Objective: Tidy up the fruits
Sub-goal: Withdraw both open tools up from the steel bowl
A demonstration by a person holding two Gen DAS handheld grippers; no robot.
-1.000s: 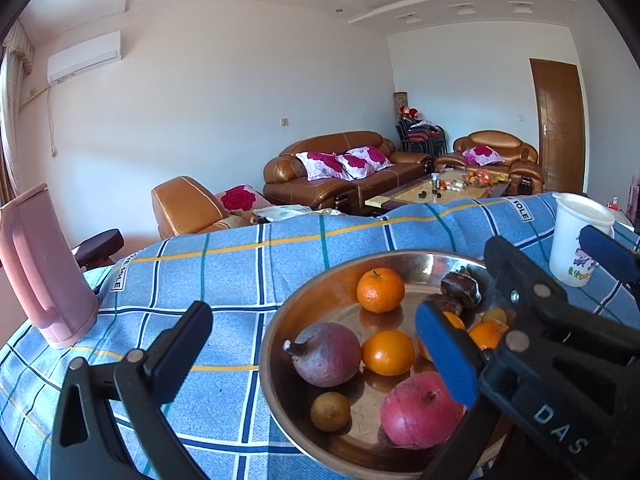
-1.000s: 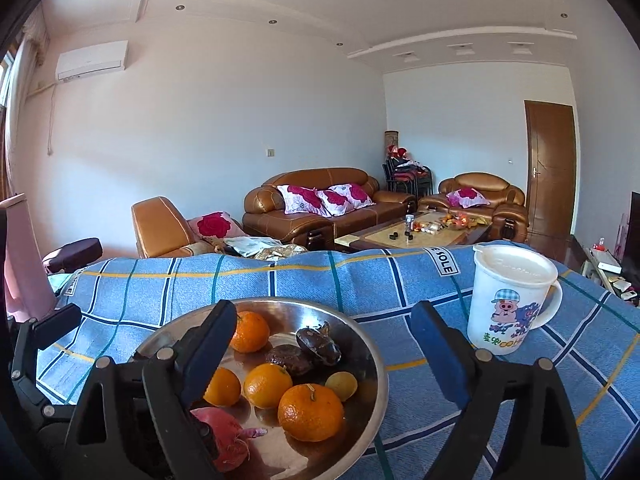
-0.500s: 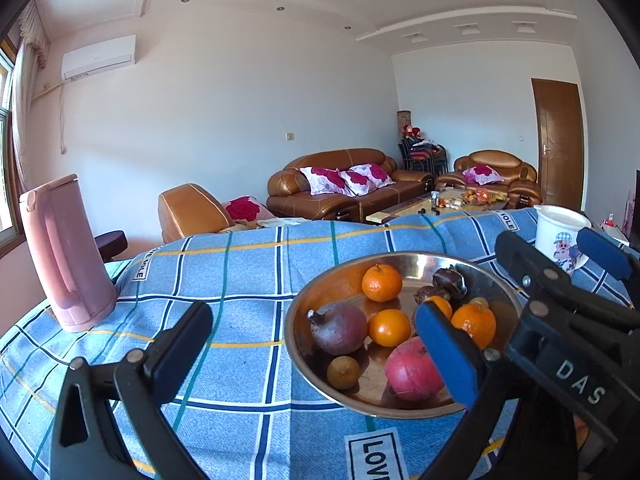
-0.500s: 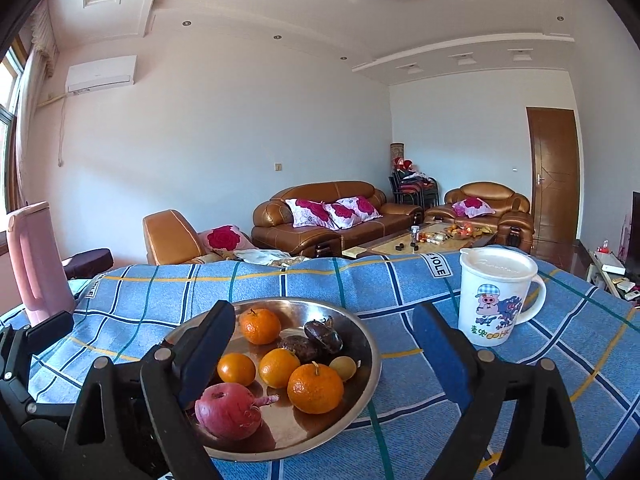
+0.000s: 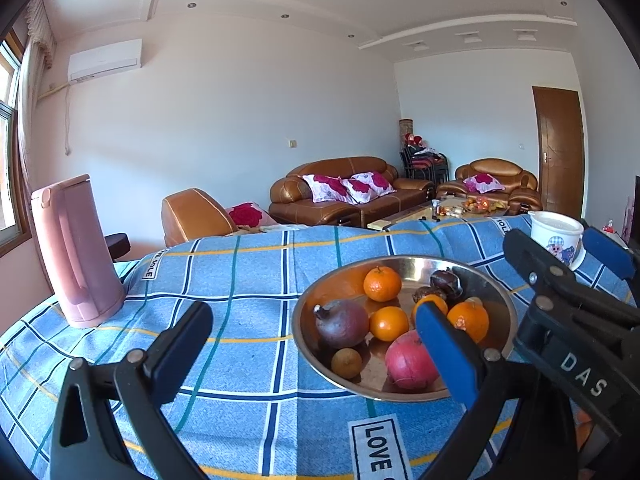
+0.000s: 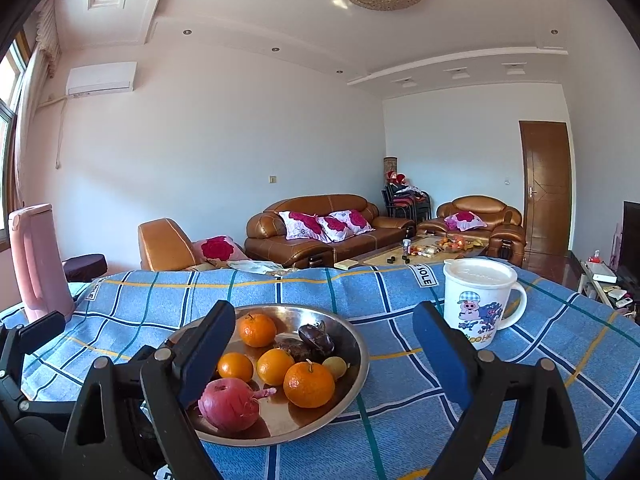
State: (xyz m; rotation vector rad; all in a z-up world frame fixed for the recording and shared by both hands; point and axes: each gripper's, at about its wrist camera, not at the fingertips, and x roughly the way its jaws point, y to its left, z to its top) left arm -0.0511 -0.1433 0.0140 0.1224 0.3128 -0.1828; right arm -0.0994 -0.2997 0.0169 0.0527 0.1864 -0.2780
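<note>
Blue-checked cloth covers the table; both tools, left tool and right tool, gape empty and have drawn back from the round steel fruit bowl, leaving cloth free at the near edge.

You're getting bright daylight from the window on the left; both views are sharp, with glare on the bowl and fisheye bending plus dark corners.

Sunlit white-walled room with brown leather sofas and a wooden door.

Left tool jaws wide apart, empty, right tool likewise spread, empty, both tilted slightly downward
</note>
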